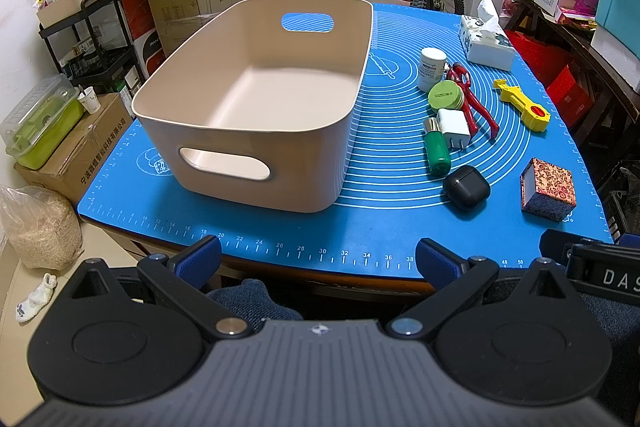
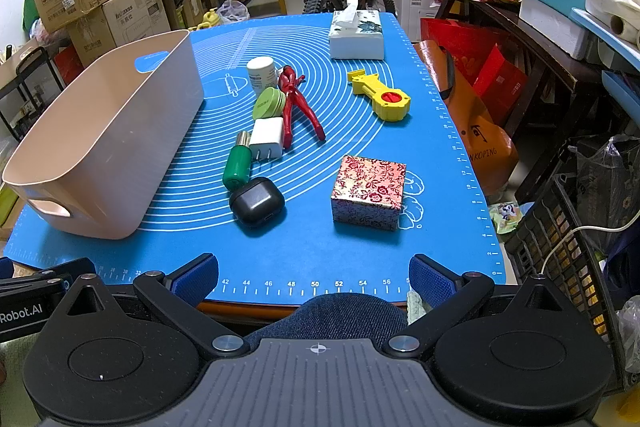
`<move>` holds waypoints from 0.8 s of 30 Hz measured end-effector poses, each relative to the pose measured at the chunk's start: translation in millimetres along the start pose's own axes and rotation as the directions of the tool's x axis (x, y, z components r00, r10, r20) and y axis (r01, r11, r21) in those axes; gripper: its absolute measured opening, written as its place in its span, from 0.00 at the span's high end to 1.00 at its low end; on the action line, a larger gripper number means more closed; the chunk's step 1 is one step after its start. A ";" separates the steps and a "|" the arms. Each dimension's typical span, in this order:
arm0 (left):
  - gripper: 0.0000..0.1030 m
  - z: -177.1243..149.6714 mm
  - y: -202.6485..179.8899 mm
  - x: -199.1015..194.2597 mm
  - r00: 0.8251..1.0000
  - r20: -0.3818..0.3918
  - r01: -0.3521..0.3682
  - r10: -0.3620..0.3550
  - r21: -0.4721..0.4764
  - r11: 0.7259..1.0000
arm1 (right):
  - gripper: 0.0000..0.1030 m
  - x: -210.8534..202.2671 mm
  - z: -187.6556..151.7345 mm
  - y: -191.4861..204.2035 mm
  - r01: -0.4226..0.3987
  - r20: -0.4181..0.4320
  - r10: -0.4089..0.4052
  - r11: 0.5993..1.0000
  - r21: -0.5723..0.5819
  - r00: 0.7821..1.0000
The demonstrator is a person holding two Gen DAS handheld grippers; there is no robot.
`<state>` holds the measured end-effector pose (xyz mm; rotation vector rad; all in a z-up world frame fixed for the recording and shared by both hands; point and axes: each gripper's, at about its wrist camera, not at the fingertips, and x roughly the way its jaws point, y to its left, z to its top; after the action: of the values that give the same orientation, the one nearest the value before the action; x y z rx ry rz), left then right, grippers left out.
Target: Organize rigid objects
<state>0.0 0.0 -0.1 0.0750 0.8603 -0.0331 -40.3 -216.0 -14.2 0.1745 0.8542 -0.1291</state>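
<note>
At near edge of blue mat (image 2: 360, 251), L gripper (image 1: 319, 263) & R gripper (image 2: 314, 277) fingers wide, empty, beige bin (image 1: 224, 143) beyond.

The bin (image 1: 256, 99) at centre-left of the left wrist view looks like smooth matt beige plastic. Under it lies a matt blue mat (image 1: 392, 227) that looks like silicone, printed with white lines. The earbud case (image 2: 257, 201) at centre of the right wrist view is matt black plastic. The small box (image 2: 370, 191) to its right looks like glossy patterned paper. The red pliers (image 2: 298, 103) shine like lacquered metal. The yellow tool (image 2: 384, 99) is plain plastic. Both grippers' fingers (image 1: 202, 257) carry ribbed blue pads.
</note>
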 end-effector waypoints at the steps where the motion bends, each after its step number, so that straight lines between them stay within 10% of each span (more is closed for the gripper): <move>1: 0.01 0.0 0.0 -0.1 1.000 0.000 0.000 0.000 0.000 1.000 | 0.02 -1.4 0.7 -2.1 0.000 -0.001 0.000 1.000 0.000 1.000; 24: 0.01 45.8 49.0 4.2 0.997 0.072 -0.030 0.036 -0.089 0.996 | 0.02 -7.1 41.8 -7.4 -0.057 0.098 0.049 0.995 0.077 0.994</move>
<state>40.3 45.2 29.1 0.0056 0.7855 0.0328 -15.5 -231.5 17.3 0.2637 0.7483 -0.1210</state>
